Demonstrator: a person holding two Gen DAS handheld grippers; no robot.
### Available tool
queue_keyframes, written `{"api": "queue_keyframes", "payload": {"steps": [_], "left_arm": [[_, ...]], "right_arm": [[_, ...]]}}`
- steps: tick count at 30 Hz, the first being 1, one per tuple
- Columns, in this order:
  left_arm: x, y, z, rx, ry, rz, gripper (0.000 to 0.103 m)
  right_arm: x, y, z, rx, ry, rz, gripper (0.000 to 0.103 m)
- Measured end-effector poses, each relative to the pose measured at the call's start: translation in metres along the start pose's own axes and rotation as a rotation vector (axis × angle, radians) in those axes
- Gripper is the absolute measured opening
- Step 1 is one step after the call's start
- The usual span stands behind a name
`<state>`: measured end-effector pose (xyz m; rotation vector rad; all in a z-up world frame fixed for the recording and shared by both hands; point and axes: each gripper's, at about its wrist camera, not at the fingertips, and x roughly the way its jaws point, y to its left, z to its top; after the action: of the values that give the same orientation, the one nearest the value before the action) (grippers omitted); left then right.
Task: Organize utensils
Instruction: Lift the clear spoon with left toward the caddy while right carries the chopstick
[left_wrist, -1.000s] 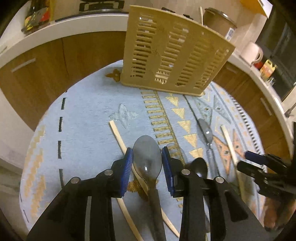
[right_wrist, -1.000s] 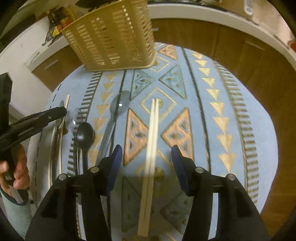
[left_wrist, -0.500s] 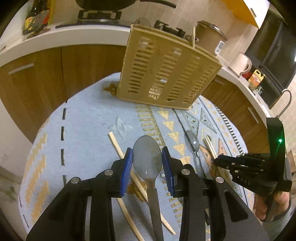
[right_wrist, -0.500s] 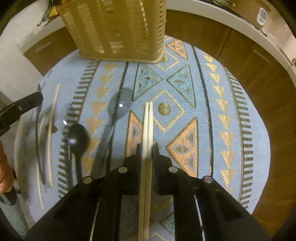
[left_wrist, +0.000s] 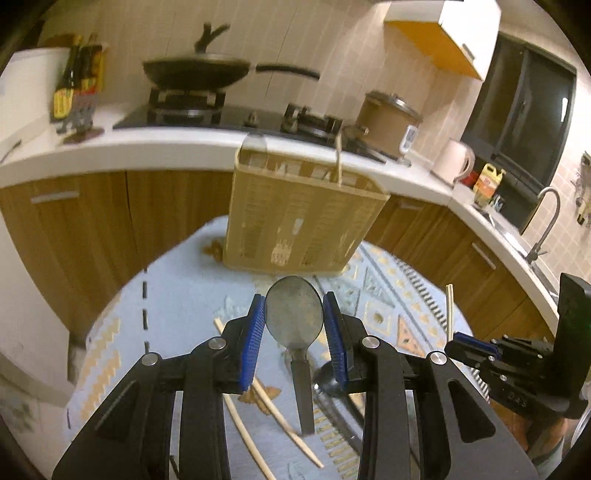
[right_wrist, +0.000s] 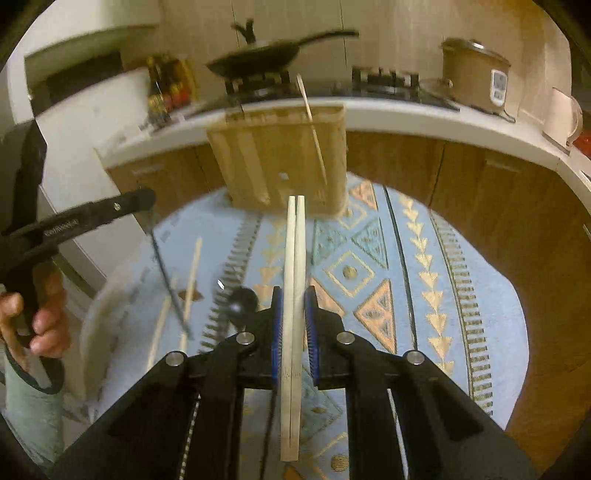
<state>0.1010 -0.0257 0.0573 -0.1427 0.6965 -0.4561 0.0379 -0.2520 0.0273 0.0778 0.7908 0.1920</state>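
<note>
The left gripper grasps a metal spoon by the sides of its bowl, the blue pads pressed against both edges, the handle hanging down toward the camera, clear of the rug. The right gripper has just been closing and is now clenched on a pair of chopsticks, which lie side by side between its pads and point forward at the basket. In the left view the right gripper shows at the right edge with the chopsticks' tips rising above it. The tan slotted basket stands upright at the far side of the round patterned rug, in front of wooden cabinets; one chopstick leans out of its top. Loose on the rug near the left gripper lie two more chopsticks and a black spoon, the latter just beside the right gripper's left finger. In the right view the left gripper appears at the left, held by a hand in a grey sleeve, with the spoon's handle hanging below it, blurred. Behind, a pan sits on the stove and a rice cooker on the counter
</note>
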Motion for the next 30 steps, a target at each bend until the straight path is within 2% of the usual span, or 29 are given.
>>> {"api": "queue_keyframes", "payload": {"steps": [5,8,15,24,30], "left_arm": [[-0.027,-0.008,0.020,0.004,-0.100,-0.004,0.030],[-0.040,-0.012,0.041,0.015,-0.155,0.007,0.030],[-0.057,-0.027,0.101,0.070,-0.270,0.050,0.030],[-0.027,-0.027,0.162,0.113,-0.339,0.122,0.030],[0.005,-0.015,0.184,0.109,-0.332,0.112,0.030]], "right_arm": [[-0.025,0.006,0.026,0.014,-0.151,0.007,0.010],[-0.030,0.008,0.048,0.041,-0.203,0.032,0.010],[-0.035,0.018,0.109,0.020,-0.318,0.021,0.010],[-0.019,0.012,0.185,-0.001,-0.438,-0.028,0.010],[0.005,0.004,0.220,-0.018,-0.524,-0.110,0.010]]}}
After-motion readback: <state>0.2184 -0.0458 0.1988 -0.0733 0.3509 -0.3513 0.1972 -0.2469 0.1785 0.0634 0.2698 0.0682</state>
